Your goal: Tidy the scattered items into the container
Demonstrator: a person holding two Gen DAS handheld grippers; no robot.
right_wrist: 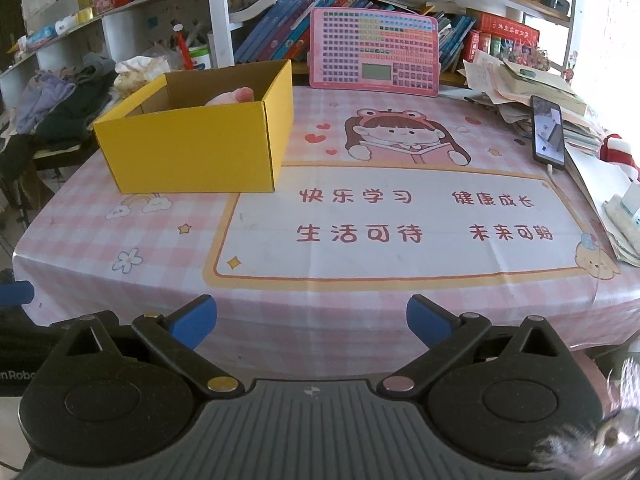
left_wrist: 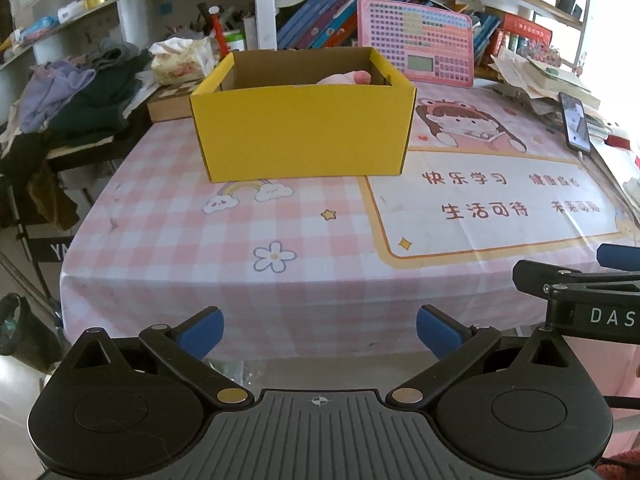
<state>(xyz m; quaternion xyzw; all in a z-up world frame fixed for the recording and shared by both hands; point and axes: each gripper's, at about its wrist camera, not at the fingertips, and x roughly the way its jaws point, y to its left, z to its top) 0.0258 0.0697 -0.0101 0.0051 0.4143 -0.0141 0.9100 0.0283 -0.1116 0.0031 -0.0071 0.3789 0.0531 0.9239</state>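
Yellow box (left_wrist: 304,132), long axis across the table, open top upward.

"快乐学习" on table mat (right_wrist: 400,256), "DAS" on right gripper (left_wrist: 612,314)

Left hand-held gripper (left_wrist: 320,332): black linkage arms, blue fingertip pads (left_wrist: 202,332), brass and silver pivot rivets, ribbed grey body with a crosshair mark. Right hand-held gripper (right_wrist: 312,322) matches, white lettering alongside.
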